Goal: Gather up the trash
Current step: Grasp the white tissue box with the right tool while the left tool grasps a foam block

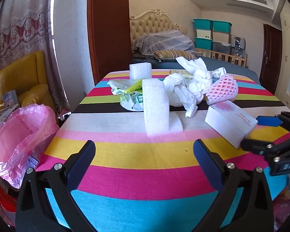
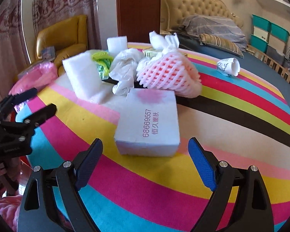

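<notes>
Right wrist view has the right gripper (image 2: 145, 166) spread wide and empty, lined up on the white box (image 2: 147, 123), presumably bound for the pink-lined bin (image 1: 19, 135); the left gripper (image 1: 145, 160) likewise gapes.

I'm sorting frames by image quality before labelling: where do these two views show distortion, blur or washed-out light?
Left wrist view: fisheye bends the striped tablecloth and darkens the corners; the white foam block is washed out by daylight. Right wrist view: the same bending, with soft blur on the pink foam fruit net, while the white cardboard box keeps its print readable.
</notes>
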